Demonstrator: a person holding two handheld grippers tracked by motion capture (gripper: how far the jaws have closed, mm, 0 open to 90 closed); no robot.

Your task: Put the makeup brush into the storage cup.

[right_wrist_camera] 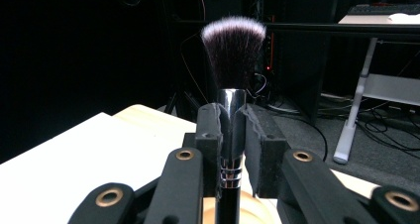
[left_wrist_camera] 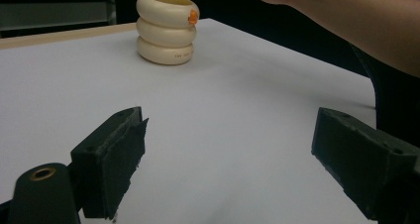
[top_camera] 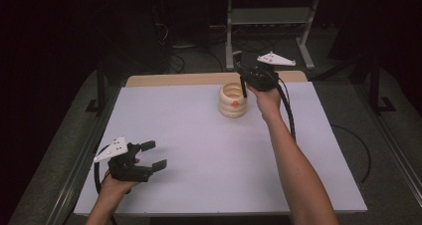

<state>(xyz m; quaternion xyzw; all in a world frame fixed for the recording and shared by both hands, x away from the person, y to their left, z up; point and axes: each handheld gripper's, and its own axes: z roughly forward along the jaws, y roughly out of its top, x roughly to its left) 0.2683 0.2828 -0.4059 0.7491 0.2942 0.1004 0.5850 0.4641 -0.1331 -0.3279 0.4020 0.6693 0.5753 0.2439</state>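
**Brush Held Over the Cream Holder**

A makeup brush with a shiny silver neck, a black handle and dark, white-tipped bristles (right_wrist_camera: pixel 233 50) is squeezed tight between the jaws of the right gripper (right_wrist_camera: pixel 232 149). The bristles are pointed up. The handle is pointed down, right above the mouth of a cream holder shaped like three stacked rings (top_camera: pixel 233 100), which is stood near the far edge of the white table (top_camera: pixel 209 170). A small orange dot (left_wrist_camera: pixel 192 18) is seen on the holder's side.

The left gripper (top_camera: pixel 155 156) is kept low over the near left part of the table, well apart from the holder. Its jaws are spread wide and nothing is held in them.

Trouble could come if the handle is brought down off-centre. The rim could be hit, and the light holder could be tipped or pushed, because it is not steadied by anything. If the brush is let go too high, it could bounce out.

Counted: one brush, one holder, two grippers, one table.
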